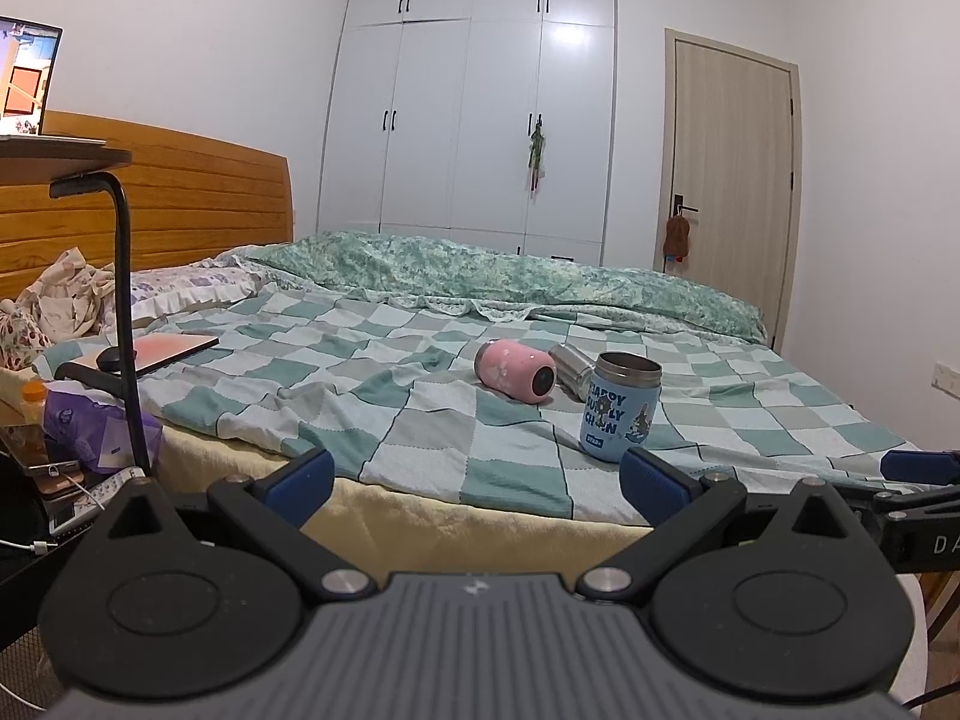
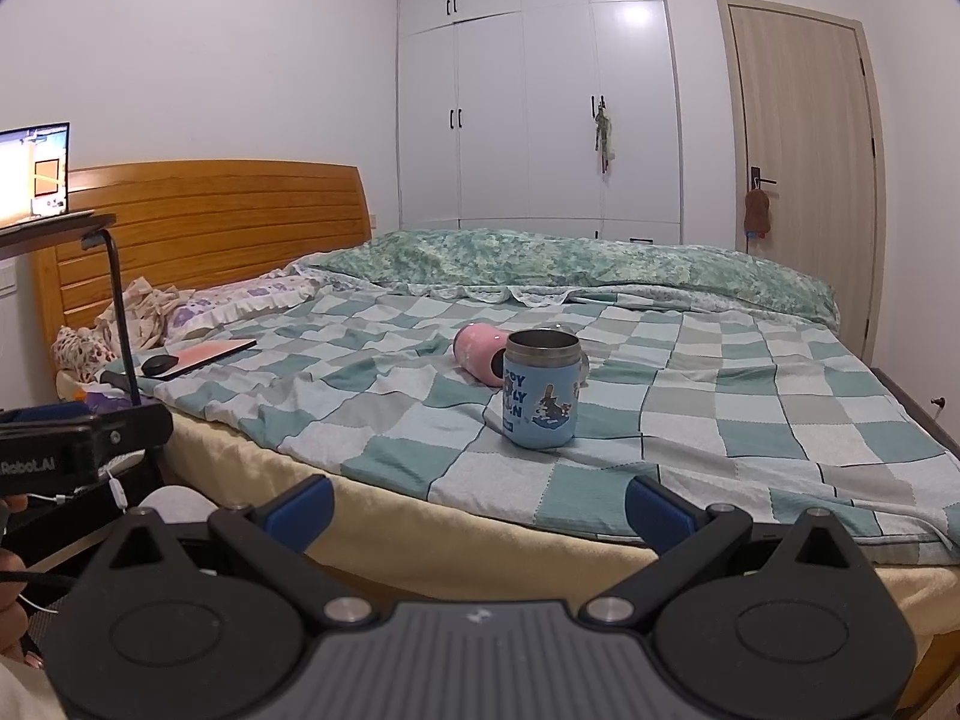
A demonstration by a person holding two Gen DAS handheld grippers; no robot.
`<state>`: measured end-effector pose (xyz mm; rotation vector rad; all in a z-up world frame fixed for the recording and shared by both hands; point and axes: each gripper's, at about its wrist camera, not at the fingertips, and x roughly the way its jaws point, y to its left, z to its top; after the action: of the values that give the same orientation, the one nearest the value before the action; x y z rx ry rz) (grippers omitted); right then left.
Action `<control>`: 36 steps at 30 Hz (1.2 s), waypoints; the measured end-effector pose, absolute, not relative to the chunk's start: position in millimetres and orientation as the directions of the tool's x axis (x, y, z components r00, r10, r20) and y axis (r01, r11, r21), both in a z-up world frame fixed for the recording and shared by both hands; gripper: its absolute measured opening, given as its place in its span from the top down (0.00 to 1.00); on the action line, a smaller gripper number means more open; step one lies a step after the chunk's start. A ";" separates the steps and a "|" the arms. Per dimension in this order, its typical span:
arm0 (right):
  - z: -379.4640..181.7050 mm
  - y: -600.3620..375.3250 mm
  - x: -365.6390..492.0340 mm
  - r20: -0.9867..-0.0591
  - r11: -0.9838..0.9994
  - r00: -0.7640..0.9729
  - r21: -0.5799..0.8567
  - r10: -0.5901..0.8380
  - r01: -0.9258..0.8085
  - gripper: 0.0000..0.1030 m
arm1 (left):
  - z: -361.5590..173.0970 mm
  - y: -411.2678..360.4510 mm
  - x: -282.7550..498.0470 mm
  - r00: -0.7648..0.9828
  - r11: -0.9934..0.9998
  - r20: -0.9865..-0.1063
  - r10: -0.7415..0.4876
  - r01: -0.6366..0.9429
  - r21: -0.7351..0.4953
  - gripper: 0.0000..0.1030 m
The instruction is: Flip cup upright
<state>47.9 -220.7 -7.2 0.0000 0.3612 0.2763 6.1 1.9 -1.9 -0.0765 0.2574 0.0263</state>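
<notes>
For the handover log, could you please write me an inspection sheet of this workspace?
Surface: bed with rumpled checked blanket.
Job's things: blue cup upright; pink cup and steel cup on their sides behind it.
Clutter: tablet near pillow.
Grippers: left gripper and right gripper open, short of the bed.
Cables: white cable at left.
Surroundings: wardrobe, door, laptop.

Blue cup (image 1: pixel 621 407) print partly legible, ending "LY", small "STAR" tag below, left gripper (image 2: pixel 90 429) side lettering "Robot.AI", right gripper (image 1: pixel 918 468) side letters "DA", cut off.
</notes>
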 end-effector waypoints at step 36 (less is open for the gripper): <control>30.6 -184.5 333.6 -0.359 0.889 0.817 0.271 0.450 -0.370 0.00 | 0.2 39.4 290.7 0.887 0.982 -0.448 -0.110 0.026 -0.189 0.00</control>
<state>333.6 -184.5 30.6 0.1927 0.4295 0.4399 290.7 39.4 0.2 -0.1801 0.4744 -0.0708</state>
